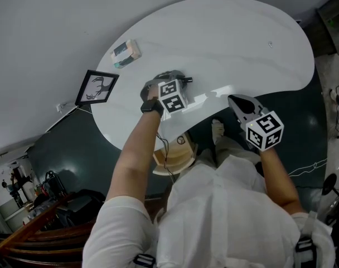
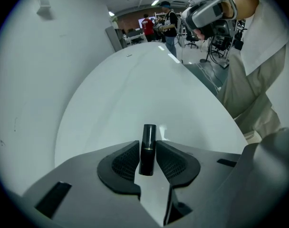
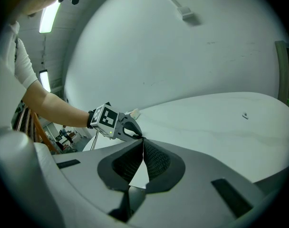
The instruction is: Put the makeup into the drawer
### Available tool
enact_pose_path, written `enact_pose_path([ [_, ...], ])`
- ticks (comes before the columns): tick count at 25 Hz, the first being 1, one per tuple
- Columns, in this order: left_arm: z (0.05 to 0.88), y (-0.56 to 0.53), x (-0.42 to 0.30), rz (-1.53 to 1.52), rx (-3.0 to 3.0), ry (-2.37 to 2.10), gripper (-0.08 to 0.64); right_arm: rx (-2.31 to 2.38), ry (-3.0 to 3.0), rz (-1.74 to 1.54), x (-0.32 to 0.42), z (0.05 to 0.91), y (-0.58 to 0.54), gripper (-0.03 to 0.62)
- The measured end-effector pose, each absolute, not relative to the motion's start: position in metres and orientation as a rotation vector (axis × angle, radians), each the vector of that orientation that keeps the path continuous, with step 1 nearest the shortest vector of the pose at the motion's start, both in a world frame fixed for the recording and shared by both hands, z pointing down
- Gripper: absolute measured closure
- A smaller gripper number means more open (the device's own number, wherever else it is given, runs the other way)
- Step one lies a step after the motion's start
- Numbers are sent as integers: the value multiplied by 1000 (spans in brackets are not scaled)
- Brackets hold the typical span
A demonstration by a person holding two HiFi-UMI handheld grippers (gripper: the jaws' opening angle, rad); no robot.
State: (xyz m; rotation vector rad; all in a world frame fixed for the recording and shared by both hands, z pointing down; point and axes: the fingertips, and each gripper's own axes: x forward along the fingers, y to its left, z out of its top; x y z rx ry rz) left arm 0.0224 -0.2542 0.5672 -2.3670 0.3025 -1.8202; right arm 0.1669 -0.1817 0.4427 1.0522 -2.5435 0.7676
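The left claw (image 2: pixel 148 144) is pinched on a black lipstick tube (image 2: pixel 149 131). Both ribbed pads (image 2: pixel 125 163) press against the sides of the tube, which runs lengthwise between them, its far end projecting past the pad tips over the white bench (image 2: pixel 135 89). A thin gold band encircles the tube near its middle. In the head view, this claw points steeply down at the near part of the bench top. Whether the tube touches the surface cannot be determined. The right claw (image 3: pixel 143 144) is pressed together, tips meeting, with nothing between them. It is held off the near edge of the bench, to the right of the left claw. A small pale box (image 1: pixel 126 53) lies on the far left of the bench. A black-framed picture (image 1: pixel 96 87) stands beside the left edge of the bench.
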Motion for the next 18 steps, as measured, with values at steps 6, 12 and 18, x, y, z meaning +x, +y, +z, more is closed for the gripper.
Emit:
enact_pose_path([
  [6,568,-250,24,-1852,-2410,379,459,1011,-2558,761,170,442,-183,581],
  [12,556,-225,23,-1797,-2493,497,460,969,-2570,731,162,440,-179,581],
  [18,528,-193,7,-1658,-2636,704,460,949,-2574,715,140,438,-165,581],
])
